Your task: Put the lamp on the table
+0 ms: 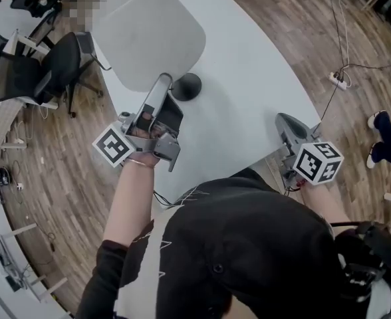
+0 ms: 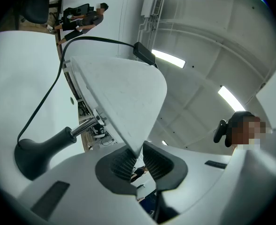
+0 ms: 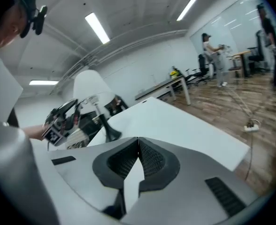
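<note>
The lamp has a big white shade, a chrome stem and a black round base. The base looks to rest on the white table near its front left edge. My left gripper is shut on the lower rim of the shade, which is pinched between the pads of the left gripper. A black cord with an inline switch loops over the shade. My right gripper hovers at the table's right front edge, shut and empty, as the right gripper view confirms. There the lamp base shows at the left.
Black office chairs stand left of the table. A power strip with cables lies on the wood floor to the right, near a person's feet. People stand by desks far off.
</note>
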The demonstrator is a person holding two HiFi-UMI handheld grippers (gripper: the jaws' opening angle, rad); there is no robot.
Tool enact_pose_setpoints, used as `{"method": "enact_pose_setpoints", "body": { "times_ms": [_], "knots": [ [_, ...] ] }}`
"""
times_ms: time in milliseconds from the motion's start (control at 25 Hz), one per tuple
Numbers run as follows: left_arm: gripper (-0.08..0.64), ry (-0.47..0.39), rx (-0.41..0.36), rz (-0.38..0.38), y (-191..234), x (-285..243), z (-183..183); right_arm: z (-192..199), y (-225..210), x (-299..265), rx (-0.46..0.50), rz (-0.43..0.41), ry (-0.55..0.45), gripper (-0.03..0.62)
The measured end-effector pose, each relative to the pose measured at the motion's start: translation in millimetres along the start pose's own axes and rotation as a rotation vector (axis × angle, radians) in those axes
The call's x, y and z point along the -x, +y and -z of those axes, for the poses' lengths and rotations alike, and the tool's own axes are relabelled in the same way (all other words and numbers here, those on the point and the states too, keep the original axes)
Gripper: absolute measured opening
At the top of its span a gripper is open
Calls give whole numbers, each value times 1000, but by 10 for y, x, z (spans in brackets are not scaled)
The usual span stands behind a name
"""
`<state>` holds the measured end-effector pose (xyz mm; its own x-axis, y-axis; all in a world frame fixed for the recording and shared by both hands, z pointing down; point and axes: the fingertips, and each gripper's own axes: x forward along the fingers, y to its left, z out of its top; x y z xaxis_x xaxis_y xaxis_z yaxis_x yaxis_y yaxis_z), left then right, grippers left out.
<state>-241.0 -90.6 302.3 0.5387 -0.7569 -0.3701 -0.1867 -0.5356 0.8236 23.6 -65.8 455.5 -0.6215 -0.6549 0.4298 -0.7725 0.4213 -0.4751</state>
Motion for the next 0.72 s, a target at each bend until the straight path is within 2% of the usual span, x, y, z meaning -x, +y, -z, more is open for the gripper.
{"method": "enact_pose_setpoints", "body": {
  "times_ms": [160, 240, 280, 360, 480, 560, 720],
  "knots": [
    [46, 21, 17, 23, -13, 12, 34, -9, -806, 581, -347, 382, -224, 17],
    [46, 35, 19, 31, -11, 6, 74, 192, -1167, 875, -515, 522, -282, 17],
    [46, 41, 20, 34, -12, -3, 92, 287, -1293, 997, -568, 569, -301, 17],
    [46, 51, 24, 37, -16, -16, 115, 399, -1407, 1162, -582, 621, -313, 17],
    [46, 61, 22, 40, -20, -14, 126, 441, -1393, 1251, -465, 644, -289, 17],
    [46, 68, 16, 41, -23, -12, 129, 490, -1373, 1276, -423, 651, -271, 17],
    [46, 79, 5, 41, -25, -5, 133, 636, -1395, 1348, -459, 683, -261, 17]
  ]
}}
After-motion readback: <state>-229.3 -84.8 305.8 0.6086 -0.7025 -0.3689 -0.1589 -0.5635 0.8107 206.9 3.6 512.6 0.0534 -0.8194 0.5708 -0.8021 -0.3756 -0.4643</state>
